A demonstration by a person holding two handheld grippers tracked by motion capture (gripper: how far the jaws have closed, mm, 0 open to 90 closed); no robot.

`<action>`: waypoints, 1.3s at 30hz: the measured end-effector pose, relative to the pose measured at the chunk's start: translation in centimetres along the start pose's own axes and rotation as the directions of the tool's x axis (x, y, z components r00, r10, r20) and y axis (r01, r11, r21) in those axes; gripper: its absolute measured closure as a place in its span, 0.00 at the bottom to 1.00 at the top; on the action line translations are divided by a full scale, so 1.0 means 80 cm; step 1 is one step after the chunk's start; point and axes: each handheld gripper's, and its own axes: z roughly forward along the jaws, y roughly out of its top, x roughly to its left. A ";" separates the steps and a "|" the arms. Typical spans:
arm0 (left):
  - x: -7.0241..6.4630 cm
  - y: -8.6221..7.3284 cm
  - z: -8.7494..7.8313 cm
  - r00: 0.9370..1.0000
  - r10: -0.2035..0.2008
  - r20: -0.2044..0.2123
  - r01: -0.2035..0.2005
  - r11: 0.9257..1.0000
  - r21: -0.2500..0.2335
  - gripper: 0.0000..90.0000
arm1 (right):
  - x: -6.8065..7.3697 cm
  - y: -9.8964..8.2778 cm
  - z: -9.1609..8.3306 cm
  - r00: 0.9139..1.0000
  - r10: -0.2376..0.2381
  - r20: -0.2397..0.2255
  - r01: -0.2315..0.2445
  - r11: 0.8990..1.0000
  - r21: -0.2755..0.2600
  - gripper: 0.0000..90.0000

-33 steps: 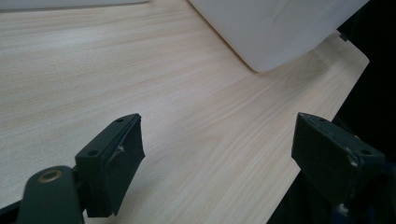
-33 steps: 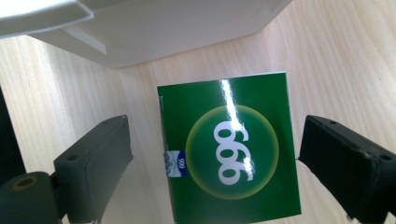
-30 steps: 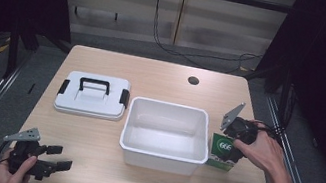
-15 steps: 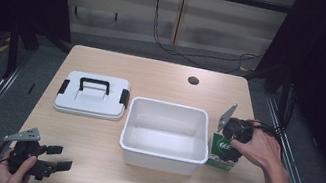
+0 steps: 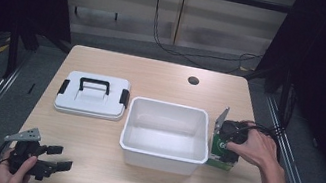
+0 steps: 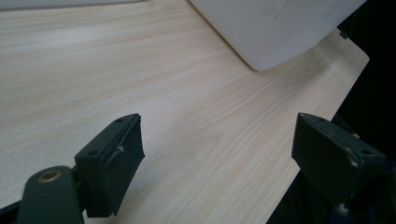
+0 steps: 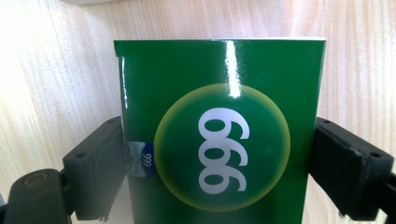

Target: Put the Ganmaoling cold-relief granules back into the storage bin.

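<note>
Two grippers in the high view: right gripper (image 5: 223,145) sits on a green box (image 5: 221,155) at the table's (image 5: 163,76) right side, touching the outer right wall of the white bin (image 5: 161,160), lid (image 5: 92,95) well apart to the left; left gripper (image 5: 54,164) idles near the front-left corner. Left gripper view: jaws spread wide, nothing betw. them, bare wood, bin corner ahead. Right gripper view: both jaws against the box's side faces, long axis along the jaws, so bin lies just left of the grip—right hand (image 5: 255,147) far nearer.

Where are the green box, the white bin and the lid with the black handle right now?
green box (image 7: 219,140): right gripper view, on its round printed emblem.
white bin (image 5: 160,159): high view, on its near outer wall.
lid (image 5: 91,103): high view, on the white top below the handle.
</note>
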 end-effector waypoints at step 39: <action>0.000 0.000 0.002 1.000 -0.001 0.002 0.001 1.000 0.005 0.18 | 0.010 -0.035 -0.045 0.994 0.106 -0.019 -0.107 0.982 -0.155 0.18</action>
